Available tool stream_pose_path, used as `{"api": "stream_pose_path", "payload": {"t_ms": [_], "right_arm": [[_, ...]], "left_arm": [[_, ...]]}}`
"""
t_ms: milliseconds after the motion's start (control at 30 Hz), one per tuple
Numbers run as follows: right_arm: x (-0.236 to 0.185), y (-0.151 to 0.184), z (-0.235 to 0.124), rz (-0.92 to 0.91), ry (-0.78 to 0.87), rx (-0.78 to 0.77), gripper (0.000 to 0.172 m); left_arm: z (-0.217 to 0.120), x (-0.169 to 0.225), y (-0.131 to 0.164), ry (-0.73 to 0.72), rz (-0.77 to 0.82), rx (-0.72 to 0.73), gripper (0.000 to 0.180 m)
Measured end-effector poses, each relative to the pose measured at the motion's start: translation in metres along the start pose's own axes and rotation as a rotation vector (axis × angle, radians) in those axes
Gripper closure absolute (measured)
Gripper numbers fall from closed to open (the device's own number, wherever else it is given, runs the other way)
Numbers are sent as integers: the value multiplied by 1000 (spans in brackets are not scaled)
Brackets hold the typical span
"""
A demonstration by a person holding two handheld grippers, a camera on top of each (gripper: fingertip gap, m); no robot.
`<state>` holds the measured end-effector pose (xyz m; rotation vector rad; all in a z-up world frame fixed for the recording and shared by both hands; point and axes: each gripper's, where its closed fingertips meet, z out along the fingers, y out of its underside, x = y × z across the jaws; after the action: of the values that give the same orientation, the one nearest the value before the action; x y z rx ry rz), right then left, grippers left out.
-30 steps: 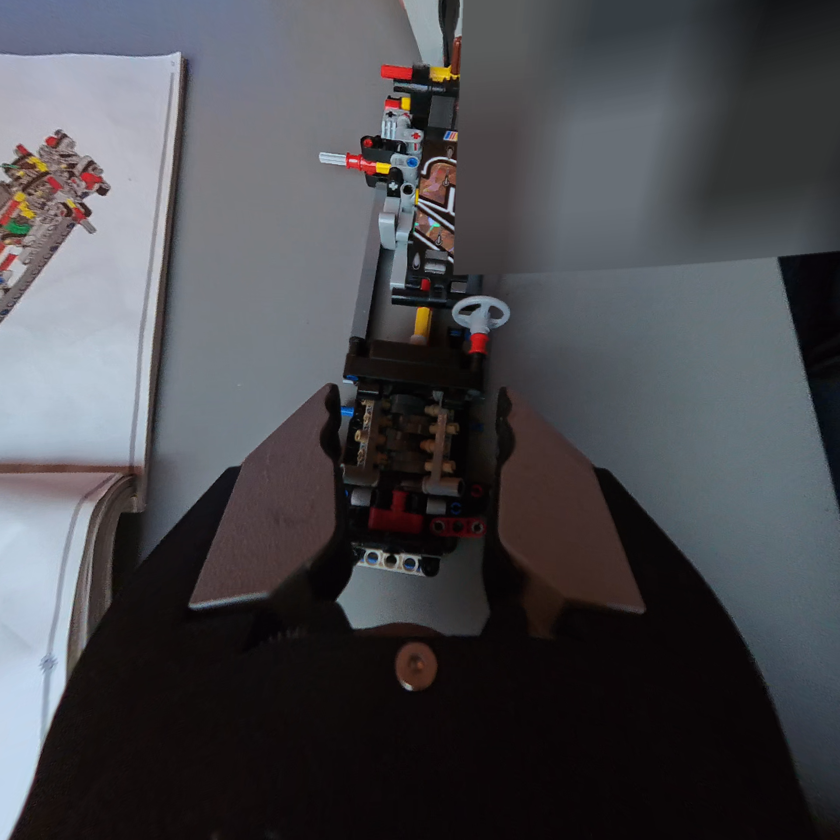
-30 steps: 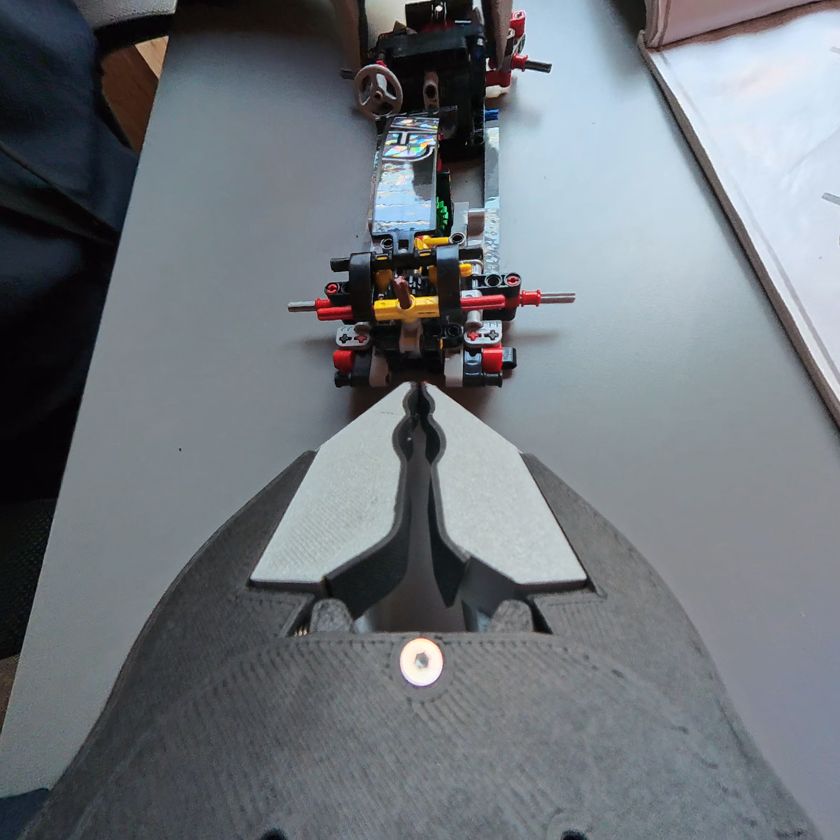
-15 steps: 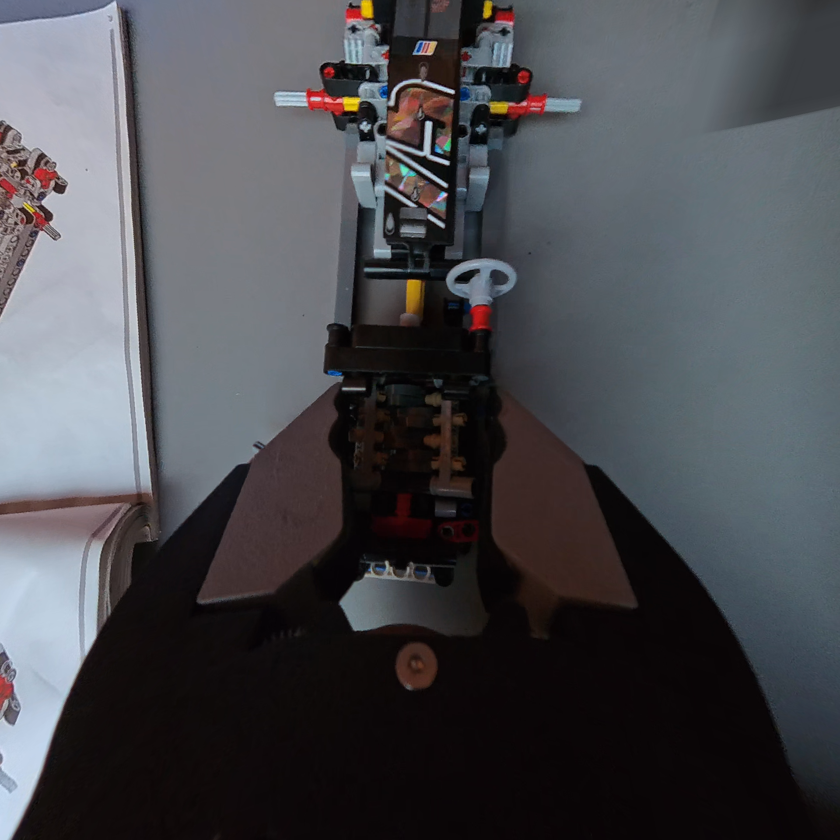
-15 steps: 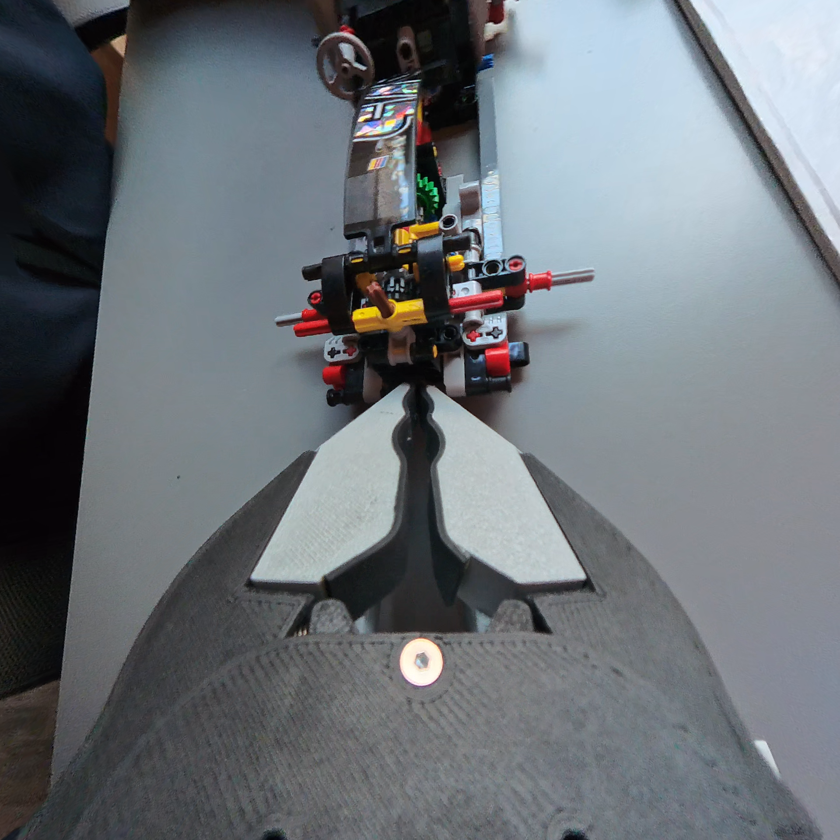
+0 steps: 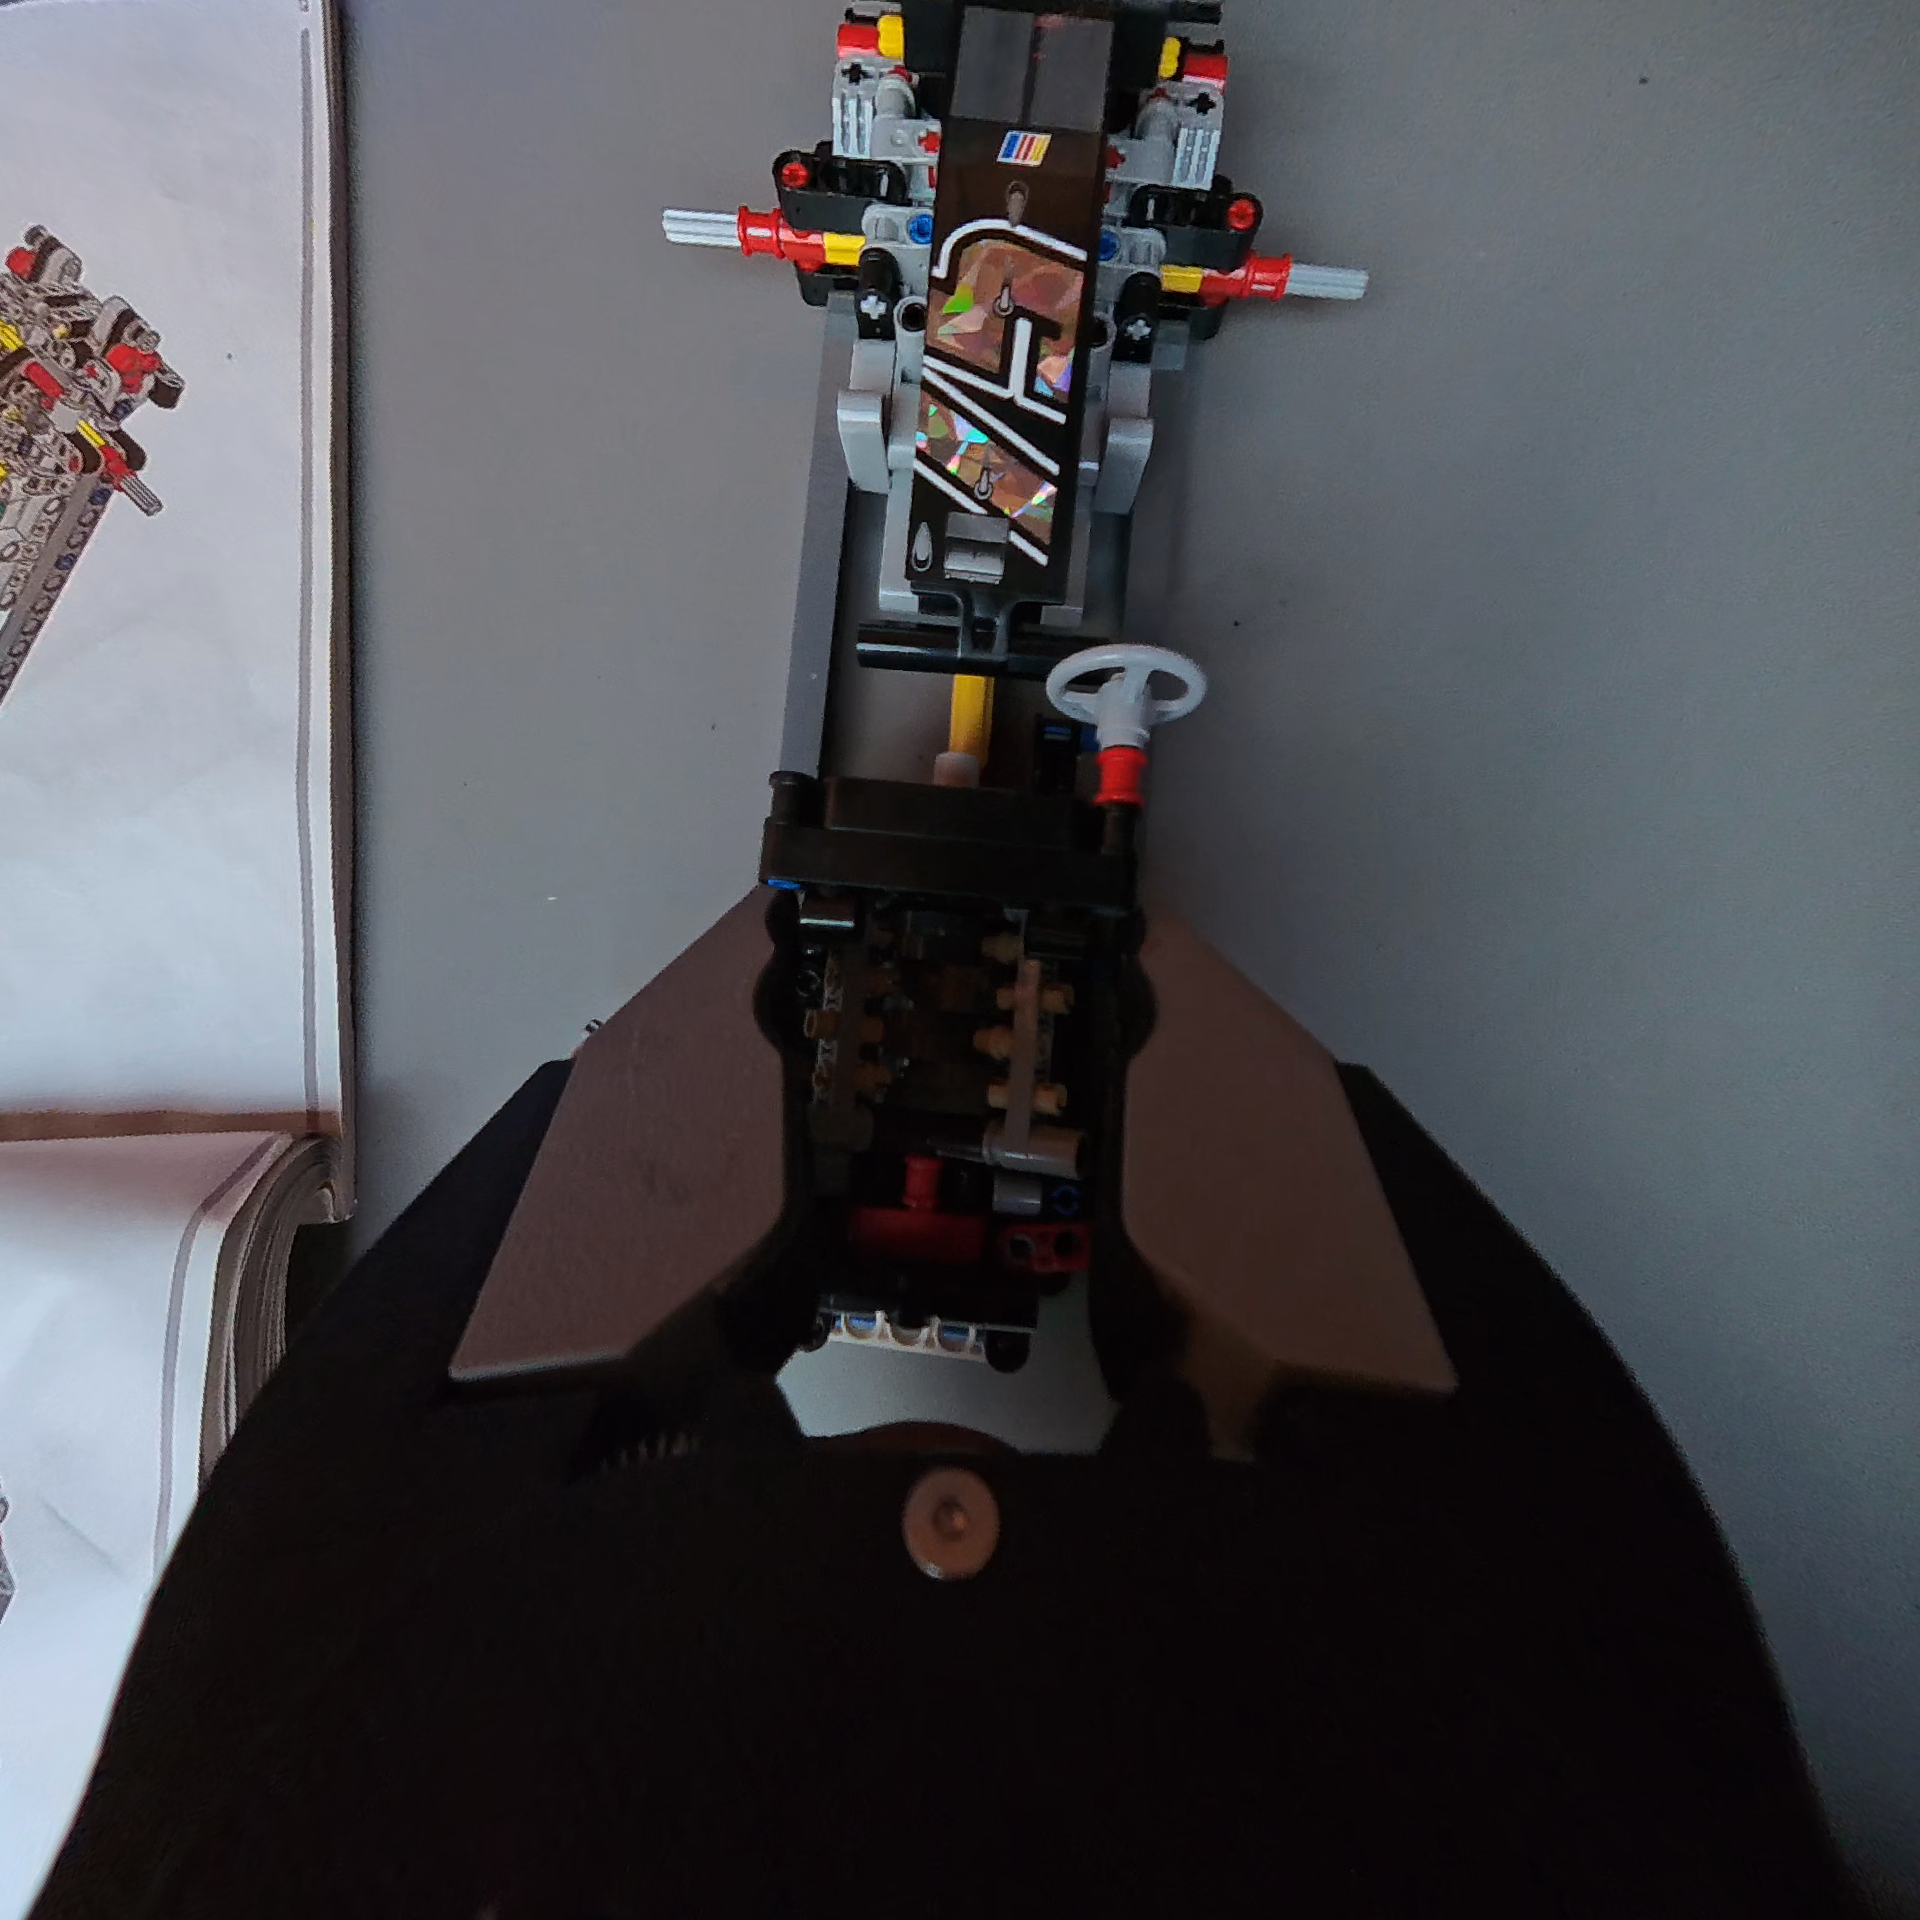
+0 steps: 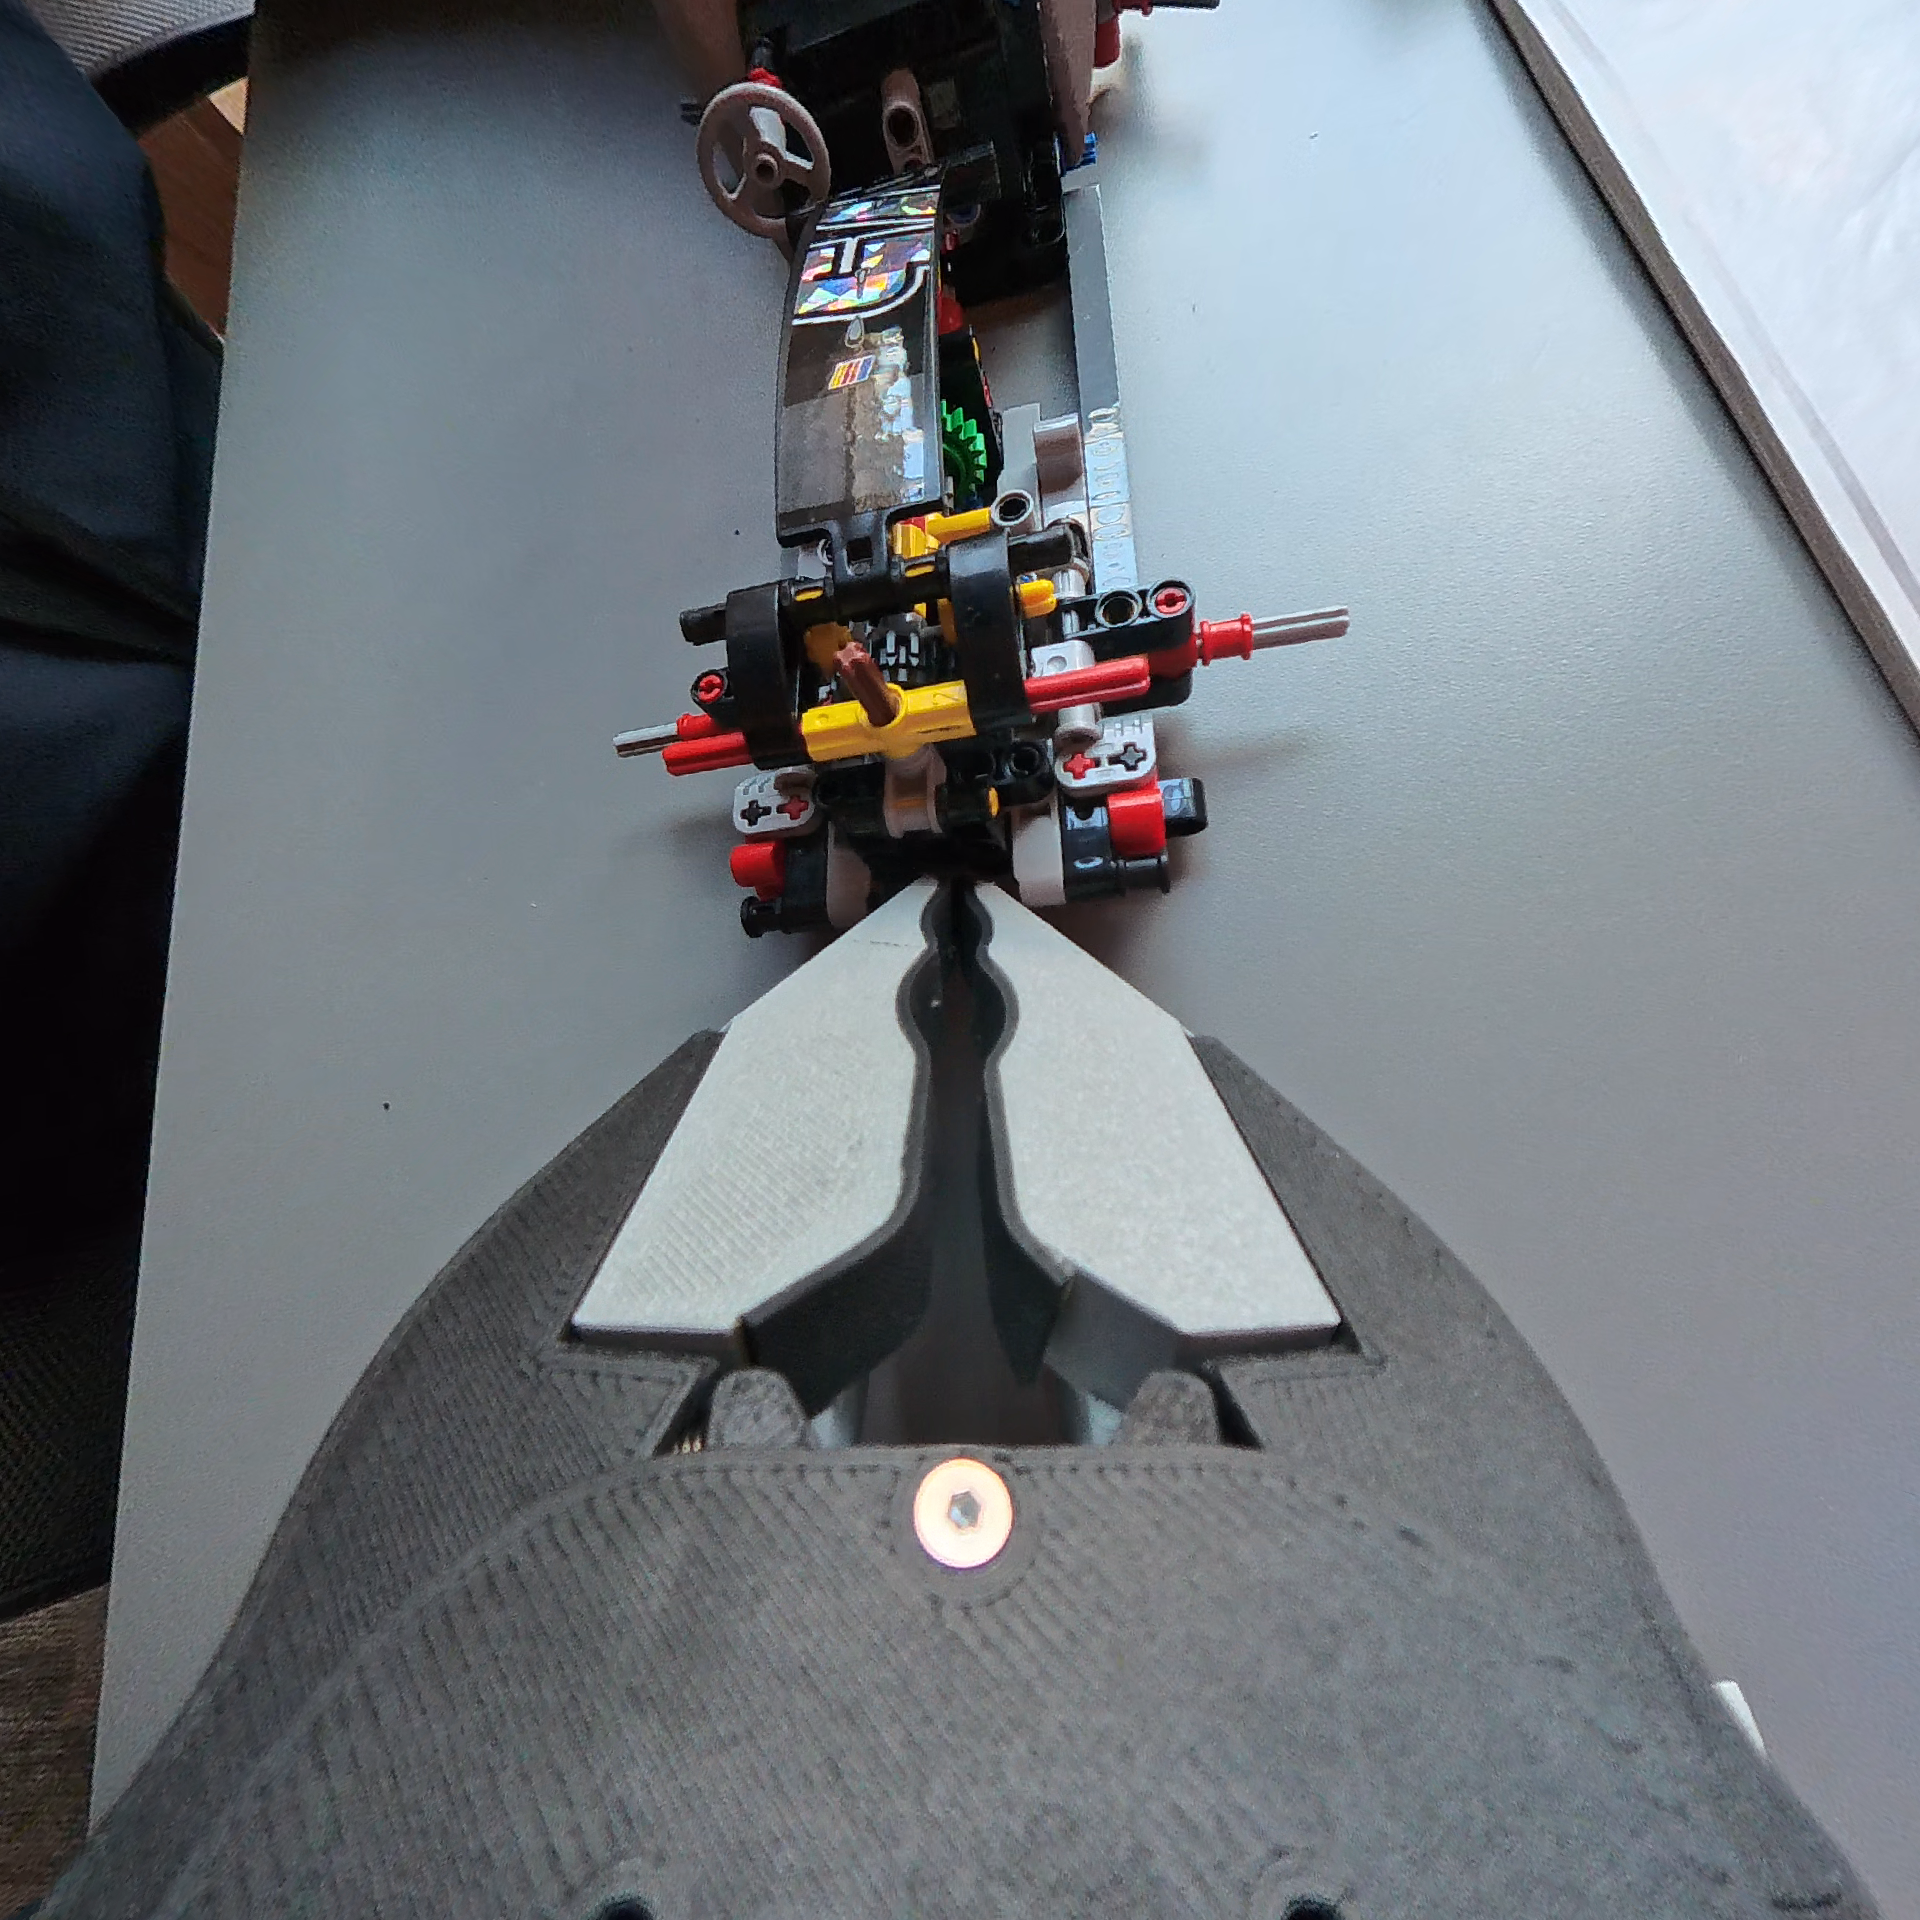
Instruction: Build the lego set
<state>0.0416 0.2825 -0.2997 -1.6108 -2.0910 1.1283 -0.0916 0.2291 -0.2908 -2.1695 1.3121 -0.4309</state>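
Grey table: left gripper clamps brick-built chassis steady at its near end; right gripper, jaws together, noses the far end.

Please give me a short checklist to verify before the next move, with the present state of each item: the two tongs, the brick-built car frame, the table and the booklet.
1. Left tongs closed on the rear block of the car frame: ok, both fingers lie against its sides.
2. Right tongs shut: ok, nothing visible between the fingers.
3. Right tips touching the frame's front end: cannot tell, they sit very close.
4. Frame flat on the grey table: cannot tell.
5. Open instruction booklet apart from the frame: ok.
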Motion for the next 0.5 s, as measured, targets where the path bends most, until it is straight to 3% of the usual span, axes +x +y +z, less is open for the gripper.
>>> {"api": "stream_pose_path", "payload": {"t_ms": [267,500], "right_arm": [[0,0,-2,-20,7,9,171],[1,-2,-5,1,-6,32,168]], "left_arm": [[-11,-5,-4,15,-52,60,109],[-25,-9,-10,48,-84,123,108]]}}
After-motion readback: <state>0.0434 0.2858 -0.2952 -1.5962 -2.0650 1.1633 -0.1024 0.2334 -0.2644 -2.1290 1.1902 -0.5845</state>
